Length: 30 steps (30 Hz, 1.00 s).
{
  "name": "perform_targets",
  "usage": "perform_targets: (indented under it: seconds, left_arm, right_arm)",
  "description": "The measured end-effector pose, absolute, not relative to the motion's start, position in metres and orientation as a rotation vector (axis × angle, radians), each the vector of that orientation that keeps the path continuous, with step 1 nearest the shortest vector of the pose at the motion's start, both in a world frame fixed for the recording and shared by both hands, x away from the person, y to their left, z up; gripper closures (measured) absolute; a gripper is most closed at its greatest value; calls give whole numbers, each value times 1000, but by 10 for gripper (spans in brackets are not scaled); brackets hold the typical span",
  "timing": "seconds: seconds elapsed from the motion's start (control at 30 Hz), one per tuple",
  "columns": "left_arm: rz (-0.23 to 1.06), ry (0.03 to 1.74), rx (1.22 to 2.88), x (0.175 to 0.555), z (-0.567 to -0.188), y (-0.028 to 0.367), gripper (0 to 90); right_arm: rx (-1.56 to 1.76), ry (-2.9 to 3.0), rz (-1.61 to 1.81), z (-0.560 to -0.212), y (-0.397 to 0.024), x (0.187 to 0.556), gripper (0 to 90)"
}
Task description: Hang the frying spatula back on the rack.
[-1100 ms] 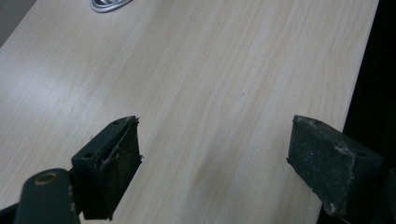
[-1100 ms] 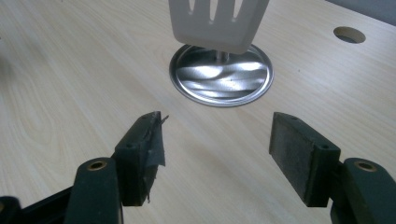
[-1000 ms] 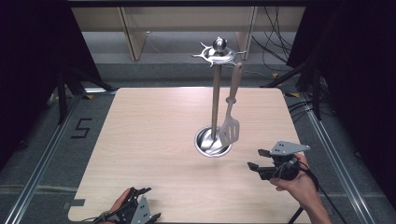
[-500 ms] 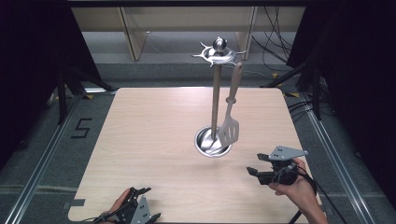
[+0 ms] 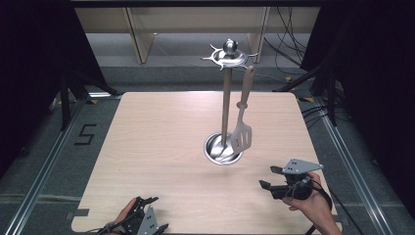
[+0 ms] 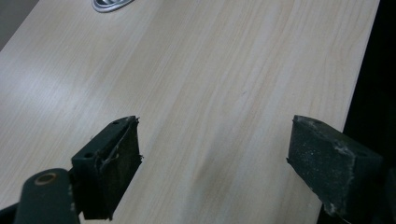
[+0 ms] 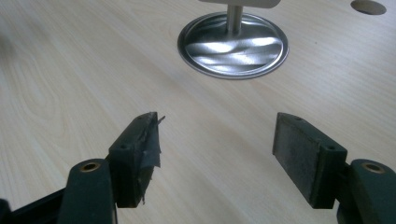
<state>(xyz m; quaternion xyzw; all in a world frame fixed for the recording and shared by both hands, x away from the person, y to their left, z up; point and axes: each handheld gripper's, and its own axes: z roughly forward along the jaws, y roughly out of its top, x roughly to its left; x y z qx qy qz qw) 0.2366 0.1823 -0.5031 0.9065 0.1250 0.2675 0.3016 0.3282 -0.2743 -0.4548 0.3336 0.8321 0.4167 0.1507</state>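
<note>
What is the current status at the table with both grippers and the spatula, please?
Left gripper open, empty. Right gripper open, empty. Spatula hanging on stand. Path clear.

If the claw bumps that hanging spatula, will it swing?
Probably: the spatula hangs by its handle tip from the stand, blade free above the base. It looks stiff, so likely sways rather than bends. A hard knock might unhook it.

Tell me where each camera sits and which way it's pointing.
High view: above the person's side, looking forward and down on the table; both hands, left claw, right claw.
Left gripper view: on the left claw, looking across bare wood; open jaws.
Right gripper view: on the right claw, facing the utensil stand; open jaws.
Shared: the stand's base.
</note>
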Motion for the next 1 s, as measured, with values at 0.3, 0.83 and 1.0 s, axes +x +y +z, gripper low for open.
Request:
perform_targets:
  seconds: [0.3,0.83,1.0]
  left_arm:
    - [724,338,2382,235,-504,181,159]
    - [708,332,2395,235,-504,181,158]
    - [719,333,2399,236,-505,181,167]
  right_arm:
    - [952,2407,1201,-465,-273,321,324]
    - [962,2377,1180,-477,-270,302,286]
    - [946,2376,1179,-480,-269,296,281]
